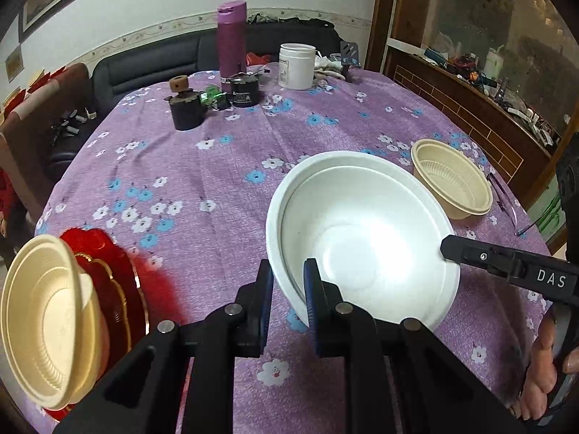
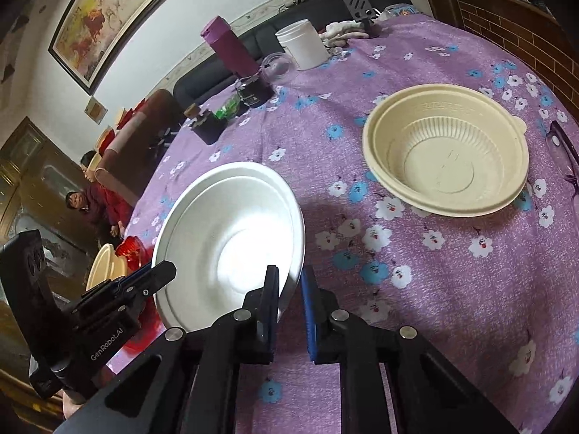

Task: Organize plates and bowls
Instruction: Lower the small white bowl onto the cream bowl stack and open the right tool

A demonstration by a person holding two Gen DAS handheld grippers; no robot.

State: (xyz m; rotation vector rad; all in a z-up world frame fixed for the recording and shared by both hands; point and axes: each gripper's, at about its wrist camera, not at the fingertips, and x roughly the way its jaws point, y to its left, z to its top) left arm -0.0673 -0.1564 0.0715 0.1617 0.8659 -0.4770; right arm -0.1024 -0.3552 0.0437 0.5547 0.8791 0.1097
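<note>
**White bowl pinched at two points on its rim**

The white bowl (image 1: pixel 362 231) sits near the front edge of the table (image 1: pixel 202 181), tipped up on one side. It looks like thin foam or moulded pulp: light, a little flexible, and likely to dent or slip if squeezed anywhere but the rolled rim. The left gripper (image 1: pixel 288 289) is clenched on the bowl's near-left rim. The right gripper (image 2: pixel 291 291) is clenched on its opposite rim, though the pad contact there is partly hidden, so that grip is probably firm rather than certainly so.

Beyond the white bowl, to its far right, a ribbed cream bowl (image 2: pixel 445 152) rests upright. To the white bowl's left, another cream bowl (image 1: pixel 47 322) lies on red plates (image 1: pixel 119 275) at the table's edge.
</note>
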